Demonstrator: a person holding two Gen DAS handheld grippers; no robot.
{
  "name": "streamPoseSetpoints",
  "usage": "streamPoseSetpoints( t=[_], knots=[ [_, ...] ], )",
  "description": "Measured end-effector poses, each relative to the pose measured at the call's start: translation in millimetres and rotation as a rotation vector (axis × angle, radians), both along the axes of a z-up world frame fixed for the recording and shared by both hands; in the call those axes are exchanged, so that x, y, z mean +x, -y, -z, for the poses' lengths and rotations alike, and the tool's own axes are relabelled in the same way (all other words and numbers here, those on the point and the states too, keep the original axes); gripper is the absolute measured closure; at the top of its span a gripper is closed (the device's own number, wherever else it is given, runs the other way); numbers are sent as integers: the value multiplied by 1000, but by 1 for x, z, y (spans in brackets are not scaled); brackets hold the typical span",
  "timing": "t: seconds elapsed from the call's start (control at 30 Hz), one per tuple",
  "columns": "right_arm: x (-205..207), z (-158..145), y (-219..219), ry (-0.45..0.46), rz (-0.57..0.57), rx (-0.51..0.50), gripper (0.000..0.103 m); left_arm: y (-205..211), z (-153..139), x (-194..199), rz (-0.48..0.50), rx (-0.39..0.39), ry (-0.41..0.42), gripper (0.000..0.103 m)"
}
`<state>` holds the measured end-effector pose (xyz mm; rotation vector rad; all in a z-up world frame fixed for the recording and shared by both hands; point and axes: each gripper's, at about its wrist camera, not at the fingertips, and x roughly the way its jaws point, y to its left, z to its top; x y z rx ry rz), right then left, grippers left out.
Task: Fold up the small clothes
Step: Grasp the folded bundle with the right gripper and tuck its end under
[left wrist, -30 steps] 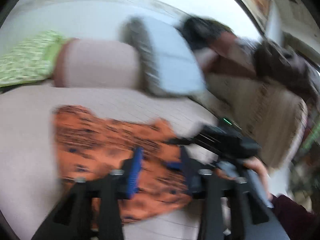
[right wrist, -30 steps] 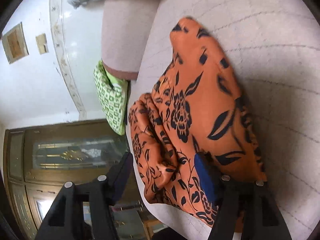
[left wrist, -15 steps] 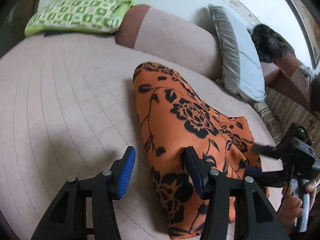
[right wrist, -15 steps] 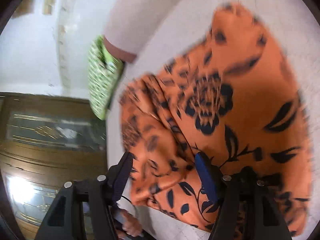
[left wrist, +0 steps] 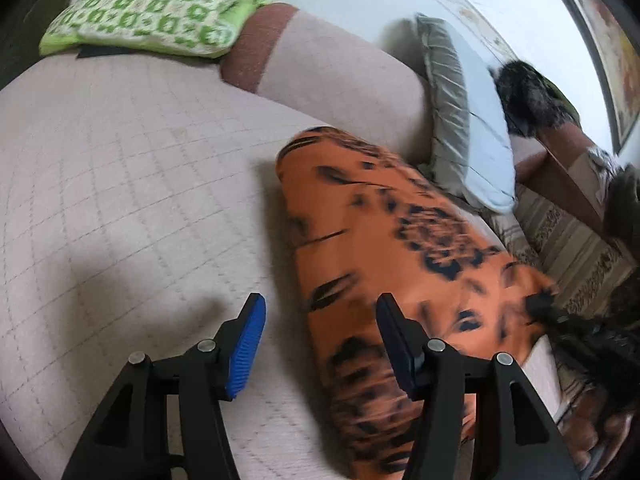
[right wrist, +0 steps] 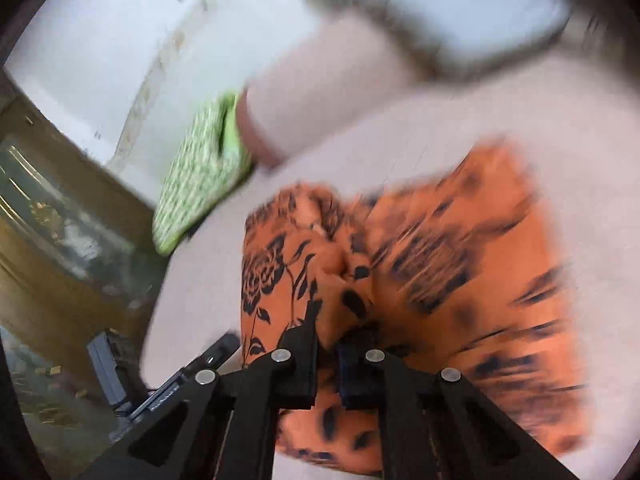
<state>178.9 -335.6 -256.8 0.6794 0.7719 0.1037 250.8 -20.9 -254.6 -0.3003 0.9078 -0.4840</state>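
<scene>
Right wrist | right tongs (right wrist: 326,354) clamped on orange garment (right wrist: 460,264) | left tongs (left wrist: 320,344) opening, angled down, straddling its edge

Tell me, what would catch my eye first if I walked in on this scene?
The orange cloth with black flowers, lying across the pale quilted couch seat. The right gripper has a bunch of it pinched between its fingers, while the left gripper has its jaws opening, one finger over the cloth's edge and one over the seat. A green patterned pillow sits at the seat's far end.
</scene>
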Motion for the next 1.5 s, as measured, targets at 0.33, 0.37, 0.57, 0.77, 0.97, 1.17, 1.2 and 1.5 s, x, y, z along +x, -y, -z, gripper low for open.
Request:
streamPoseSetpoints(
  t=[0.33,0.37,0.57,0.77,0.97,1.17,1.2,1.5],
  knots=[
    [-71,27,45,-190,190,-115,96,60,-3,-19,145,98,71,45],
    [-73,24,39,-185,196,-163,98,62,-3,-20,153,101,73,45],
    [-105,14,50,-156,228,-153,98,61,4,-12,139,85,21,39],
    [-49,-5,102,-122,168,23,70,71,5,-18,169,153,52,39],
    [49,26,128,-164,68,221,29,73,12,-14,212,170,44,37],
    [116,71,126,-317,-30,205,30,72,17,-4,237,149,14,32],
    [122,78,123,-327,-42,221,30,73,17,-3,239,148,11,32],
    [81,28,72,-215,-19,-95,84,73,15,-3,229,133,0,31]
  ],
)
